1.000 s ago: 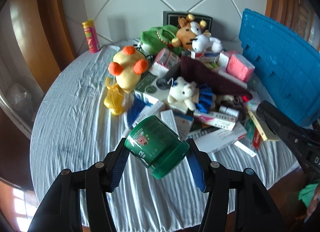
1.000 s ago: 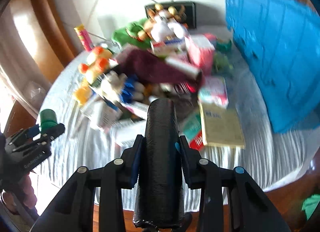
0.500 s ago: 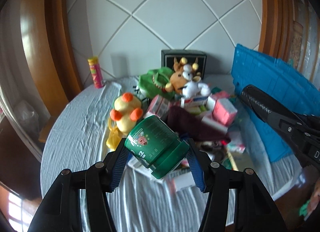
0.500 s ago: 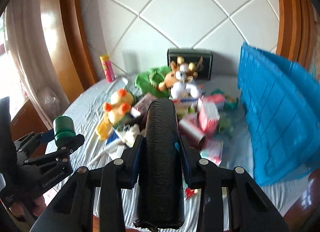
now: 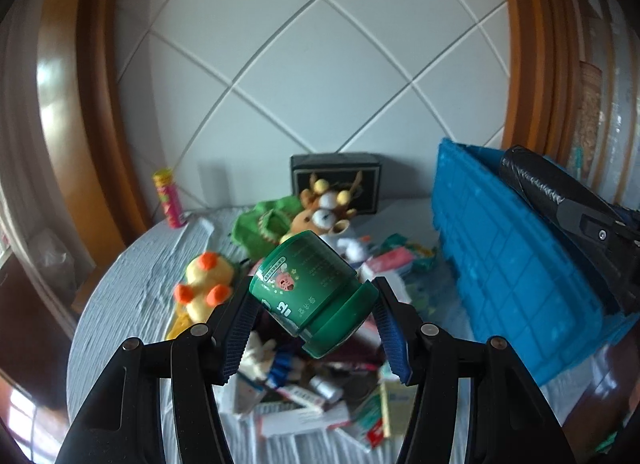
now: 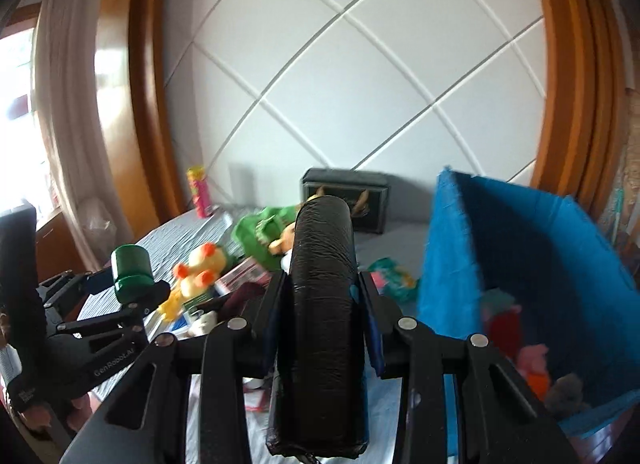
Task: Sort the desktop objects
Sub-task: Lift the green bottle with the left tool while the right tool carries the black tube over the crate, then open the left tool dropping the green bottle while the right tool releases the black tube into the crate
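Note:
My left gripper [image 5: 314, 314] is shut on a green jar [image 5: 312, 292] with a dark green lid, held tilted above the cluttered table. That jar [image 6: 131, 272] and the left gripper [image 6: 120, 296] also show at the left of the right wrist view. My right gripper [image 6: 322, 292] is shut on a black roll [image 6: 322, 304] that runs along its fingers, raised beside the blue crate [image 6: 516, 256]. In the left wrist view, the black roll [image 5: 536, 179] pokes out over the blue crate [image 5: 508, 264].
A pile of toys and boxes covers the round table [image 5: 136, 264]: a yellow duck plush [image 5: 204, 288], a green plush [image 5: 260, 223], a deer plush [image 5: 324, 215], a dark box [image 5: 336, 179], and a pink and yellow can [image 5: 168, 197]. Soft toys [image 6: 520, 344] lie inside the crate.
Both grippers have risen and tilted up, so the wall fills more of each view. The right gripper with the black roll has moved toward the blue crate's open side. Both grips unchanged.

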Action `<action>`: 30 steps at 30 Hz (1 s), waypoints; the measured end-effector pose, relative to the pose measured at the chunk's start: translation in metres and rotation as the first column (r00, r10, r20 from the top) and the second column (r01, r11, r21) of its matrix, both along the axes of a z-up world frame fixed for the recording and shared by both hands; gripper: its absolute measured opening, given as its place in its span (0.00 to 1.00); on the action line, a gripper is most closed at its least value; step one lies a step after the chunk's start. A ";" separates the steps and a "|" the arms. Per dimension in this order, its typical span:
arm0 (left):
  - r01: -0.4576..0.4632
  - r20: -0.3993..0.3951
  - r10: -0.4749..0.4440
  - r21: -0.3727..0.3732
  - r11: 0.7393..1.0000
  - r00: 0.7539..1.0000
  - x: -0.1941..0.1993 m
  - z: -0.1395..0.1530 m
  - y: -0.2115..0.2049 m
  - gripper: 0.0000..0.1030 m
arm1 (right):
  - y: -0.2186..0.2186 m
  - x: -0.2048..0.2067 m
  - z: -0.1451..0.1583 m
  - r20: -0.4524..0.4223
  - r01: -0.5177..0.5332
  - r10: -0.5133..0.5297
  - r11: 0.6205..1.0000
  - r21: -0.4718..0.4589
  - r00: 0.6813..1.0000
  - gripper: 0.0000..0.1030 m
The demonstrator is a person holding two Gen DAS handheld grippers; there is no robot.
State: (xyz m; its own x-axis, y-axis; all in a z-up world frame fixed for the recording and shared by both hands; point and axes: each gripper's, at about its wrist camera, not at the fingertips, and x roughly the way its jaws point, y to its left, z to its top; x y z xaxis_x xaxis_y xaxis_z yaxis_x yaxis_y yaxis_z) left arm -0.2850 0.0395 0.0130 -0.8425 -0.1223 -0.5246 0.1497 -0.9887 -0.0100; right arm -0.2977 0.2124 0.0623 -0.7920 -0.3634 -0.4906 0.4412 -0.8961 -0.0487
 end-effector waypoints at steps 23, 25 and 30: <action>0.274 0.099 -0.274 0.010 0.962 0.957 -0.114 0.022 0.306 0.55 | 0.289 -0.100 -0.015 0.095 0.281 -0.284 0.959 0.045 0.954 0.33; 0.271 0.145 -0.270 0.014 0.962 0.952 -0.121 0.011 0.322 0.55 | 0.308 -0.109 -0.023 0.118 0.266 -0.271 0.962 0.057 0.955 0.33; 0.249 0.248 -0.248 0.025 0.968 0.937 -0.131 -0.015 0.347 0.55 | 0.321 -0.120 -0.041 0.170 0.214 -0.225 0.974 0.078 0.959 0.33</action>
State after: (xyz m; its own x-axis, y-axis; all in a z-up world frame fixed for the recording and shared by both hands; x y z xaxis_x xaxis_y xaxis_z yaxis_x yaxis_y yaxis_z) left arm -0.4157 0.3861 -0.0016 -0.6903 0.0700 -0.7202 -0.1038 -0.9946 0.0028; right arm -0.4173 0.5332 0.0210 -0.7477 -0.1569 -0.6452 0.2402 -0.9698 -0.0426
